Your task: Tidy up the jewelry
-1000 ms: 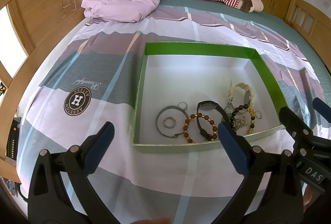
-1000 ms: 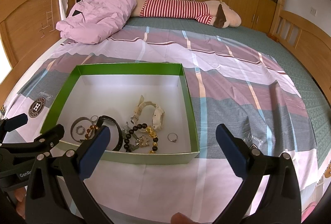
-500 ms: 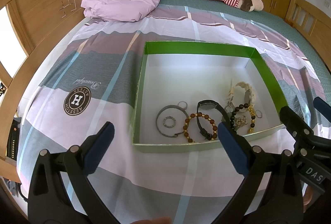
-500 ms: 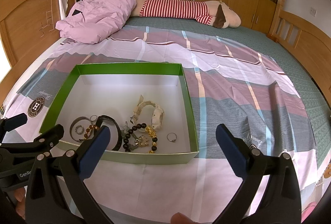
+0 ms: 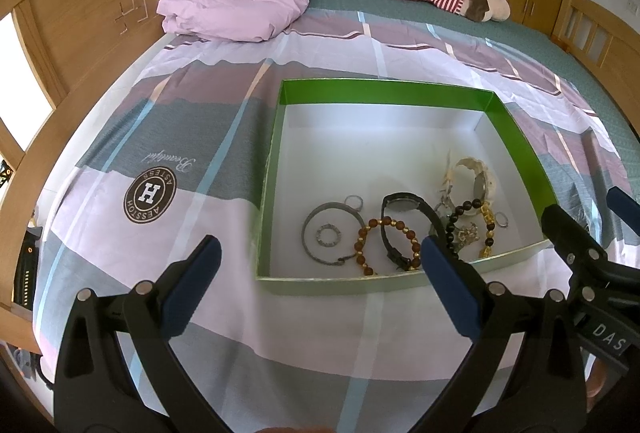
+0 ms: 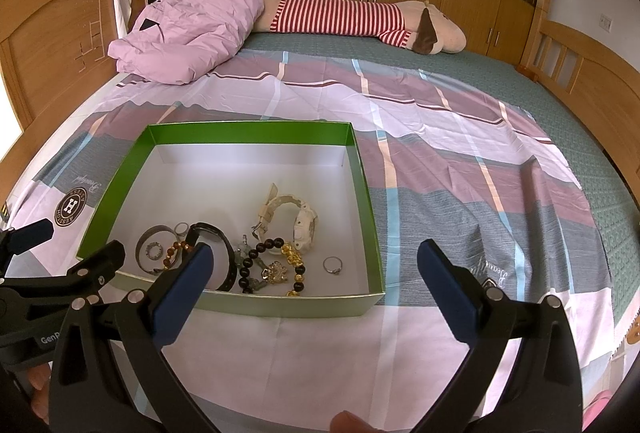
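**Hovering over the jewelry box, both tools spread wide**

Hanging above the near edge of the bed, the left hand-held gripper (image 5: pixel 318 275) has its blue-padded jaws spread far apart with nothing between them. The right hand-held gripper (image 6: pixel 314 279) is likewise wide open and holds nothing. Each tool shows at the edge of the other's view, so the two sit side by side, close together.

A green box (image 5: pixel 384 93) with a white floor lies on the plaid bedsheet (image 6: pixel 460 161), just beyond both sets of fingertips. All the jewelry lies in the near half of the box. Toward its left side rests a grey metal bangle (image 5: pixel 320 229) with a small ring (image 5: pixel 329 236) inside its loop and another small ring (image 5: pixel 353 201) just beyond it. Beside the bangle is an amber bead bracelet (image 5: pixel 374 247), which overlaps a black watch (image 5: pixel 402 207). To the right is a dark bead bracelet with gold beads (image 6: pixel 280 247), lying with some small silver and gold charms (image 6: pixel 274 273). A cream-coloured watch (image 6: pixel 298 219) lies just behind them. A thin silver ring (image 6: pixel 332 265) lies apart, near the right wall.

Farther up the bed sit a crumpled pink quilt (image 6: pixel 192 33) and a long plush toy in a red-striped shirt (image 6: pixel 344 15).
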`<state>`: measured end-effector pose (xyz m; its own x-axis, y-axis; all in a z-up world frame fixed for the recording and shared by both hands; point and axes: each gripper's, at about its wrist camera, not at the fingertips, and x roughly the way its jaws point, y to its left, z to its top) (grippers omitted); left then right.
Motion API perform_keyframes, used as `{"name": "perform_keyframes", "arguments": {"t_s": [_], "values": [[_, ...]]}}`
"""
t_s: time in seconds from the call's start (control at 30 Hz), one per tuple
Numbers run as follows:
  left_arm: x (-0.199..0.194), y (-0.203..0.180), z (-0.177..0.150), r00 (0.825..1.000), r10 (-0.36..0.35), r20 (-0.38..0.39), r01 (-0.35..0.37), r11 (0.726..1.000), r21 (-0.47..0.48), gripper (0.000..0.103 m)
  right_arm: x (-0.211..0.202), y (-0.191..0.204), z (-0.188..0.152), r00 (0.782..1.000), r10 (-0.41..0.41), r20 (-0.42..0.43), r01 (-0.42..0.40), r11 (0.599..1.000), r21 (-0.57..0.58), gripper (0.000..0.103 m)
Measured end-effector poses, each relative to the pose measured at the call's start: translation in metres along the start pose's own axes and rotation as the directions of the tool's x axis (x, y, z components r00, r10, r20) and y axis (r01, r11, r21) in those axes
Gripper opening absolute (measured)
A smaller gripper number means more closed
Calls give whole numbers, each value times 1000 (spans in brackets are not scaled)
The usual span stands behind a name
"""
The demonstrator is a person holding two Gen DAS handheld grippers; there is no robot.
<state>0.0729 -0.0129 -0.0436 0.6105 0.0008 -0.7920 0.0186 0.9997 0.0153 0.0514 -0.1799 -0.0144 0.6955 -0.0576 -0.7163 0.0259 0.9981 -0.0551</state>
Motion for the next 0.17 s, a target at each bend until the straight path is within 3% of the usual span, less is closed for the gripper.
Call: {"name": "perform_keyframes", "arguments": {"t_s": [0.17], "values": [[-2, -2, 0, 1000, -31, 3, 31, 999, 8, 101, 0, 0, 0, 1000, -1, 0, 1, 1000, 0, 102]]}}
